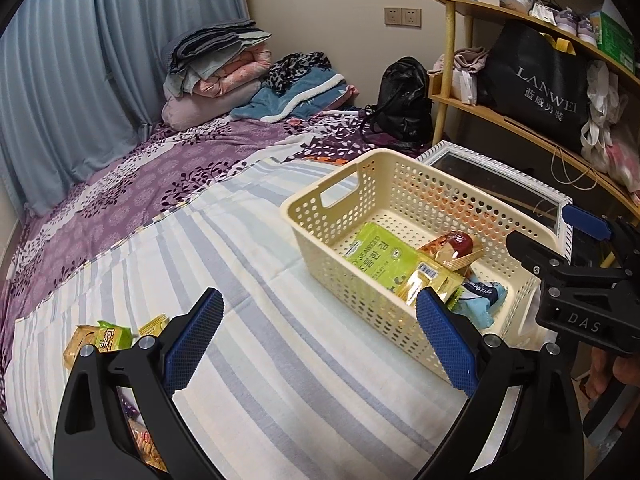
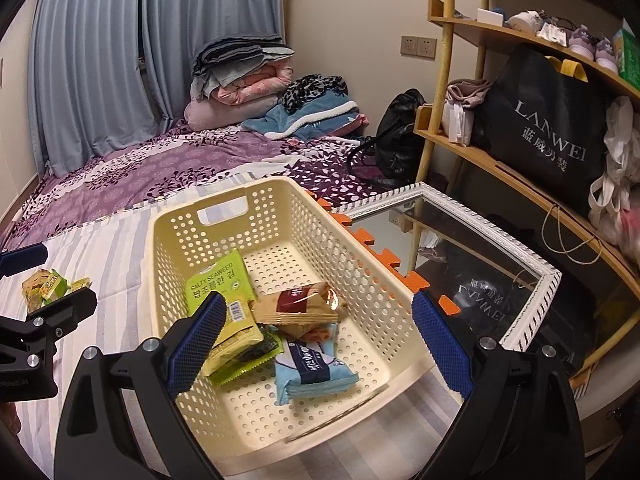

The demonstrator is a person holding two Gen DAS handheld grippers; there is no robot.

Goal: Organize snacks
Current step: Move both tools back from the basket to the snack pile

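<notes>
A cream perforated basket [image 2: 224, 216] [image 1: 304, 204] sits on the striped bedsheet. It holds a green seaweed packet [image 2: 218, 280] [image 1: 376, 252], a brown snack packet [image 2: 300, 306], a light blue packet [image 2: 312, 372] and a yellow-green packet [image 2: 236, 344]. My right gripper [image 2: 316, 332] is open and empty above the basket's near end. My left gripper [image 1: 320, 332] is open and empty over the sheet, left of the basket. Loose snack packets [image 1: 104, 338] [image 2: 48, 286] lie on the sheet at the left. Another packet [image 1: 146, 440] shows behind my left finger.
A white-framed mirror [image 2: 472, 264] lies right of the basket beside orange foam tiles [image 2: 384, 256]. A wooden shelf [image 2: 520, 176] with a black bag [image 2: 548, 128] stands at the right. Folded bedding [image 1: 220, 68] and a black backpack [image 1: 404, 100] sit at the back.
</notes>
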